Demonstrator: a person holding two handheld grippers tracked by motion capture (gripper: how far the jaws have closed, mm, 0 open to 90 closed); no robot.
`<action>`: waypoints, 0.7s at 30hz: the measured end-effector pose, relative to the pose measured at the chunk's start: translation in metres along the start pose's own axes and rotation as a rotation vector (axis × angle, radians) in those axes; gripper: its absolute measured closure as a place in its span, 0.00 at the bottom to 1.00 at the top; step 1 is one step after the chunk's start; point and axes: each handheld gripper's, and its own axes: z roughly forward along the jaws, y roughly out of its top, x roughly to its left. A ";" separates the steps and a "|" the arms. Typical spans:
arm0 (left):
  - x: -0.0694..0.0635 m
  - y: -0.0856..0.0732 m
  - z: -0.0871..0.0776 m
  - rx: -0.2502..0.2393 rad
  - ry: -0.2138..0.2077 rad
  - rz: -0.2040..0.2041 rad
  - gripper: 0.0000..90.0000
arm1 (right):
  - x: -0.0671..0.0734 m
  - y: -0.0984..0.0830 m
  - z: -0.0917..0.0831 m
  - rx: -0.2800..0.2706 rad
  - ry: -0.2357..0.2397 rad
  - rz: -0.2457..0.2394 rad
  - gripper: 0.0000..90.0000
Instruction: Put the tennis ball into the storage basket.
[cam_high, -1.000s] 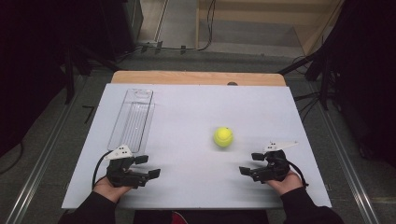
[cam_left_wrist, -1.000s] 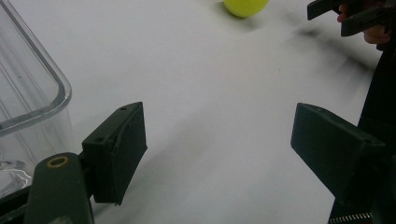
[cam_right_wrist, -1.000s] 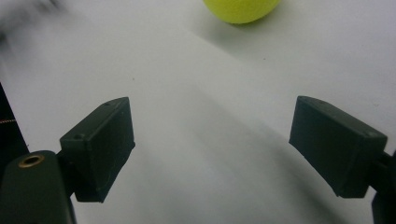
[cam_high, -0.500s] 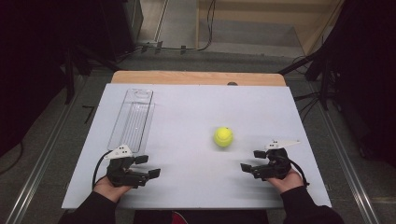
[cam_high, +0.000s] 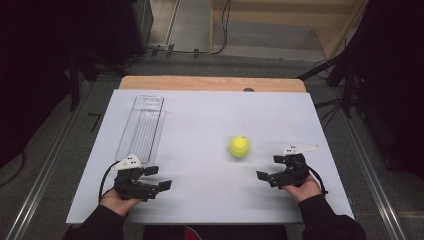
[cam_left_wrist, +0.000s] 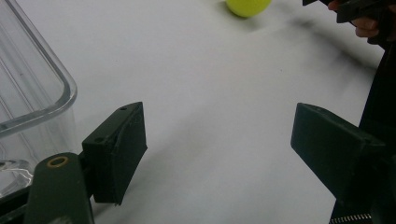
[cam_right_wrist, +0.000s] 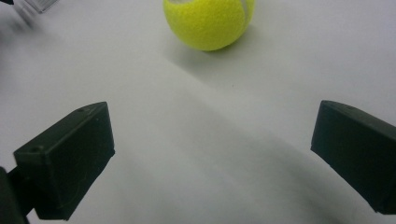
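Right tongs (cam_high: 266, 176): the jaws have just been opening and now stand spread wide, with nothing between them. In the right gripper view the two black pads (cam_right_wrist: 65, 156) sit far apart over bare white surface, and the fuzzy yellow-green tennis ball (cam_right_wrist: 208, 21) lies just beyond them, roughly on the centre line. The tongs are aimed at the ball but are not touching it.

Left tongs (cam_high: 161, 180): also spread, gripping nothing. They rest at the near left of the bench, low over the white sheet (cam_high: 200, 130). In the left gripper view one pad (cam_left_wrist: 119, 149) stands just beside the rounded corner of the clear plastic rectangular tray (cam_left_wrist: 32, 88); contact cannot be confirmed.

Ball position: in the high view the tennis ball (cam_high: 239, 146) sits free on the white sheet, right of centre, near the right tongs and well apart from the tray. The long, narrow tray (cam_high: 143, 127) lies on the left half, running from near to far, and appears to hold nothing.

Assessment: the widening of the right jaws reads as preparation for a grasp. The gap looks ample for the ball. The pick-up has not begun; the ball is unheld. The likely next requirement is a short advance toward the ball so the pads straddle it before closing. The main risk is nudging the ball, which would roll readily.
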 end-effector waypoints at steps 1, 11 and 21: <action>0.000 0.000 0.000 0.000 0.000 0.000 0.21 | 0.000 0.000 0.000 0.000 0.000 0.000 0.00; 0.000 0.000 0.000 0.002 0.002 -0.003 0.21 | -0.006 0.009 -0.001 -0.026 -0.014 0.013 0.00; 0.001 0.000 -0.001 0.002 0.002 -0.002 0.21 | -0.009 0.022 0.004 -0.025 -0.003 0.000 0.00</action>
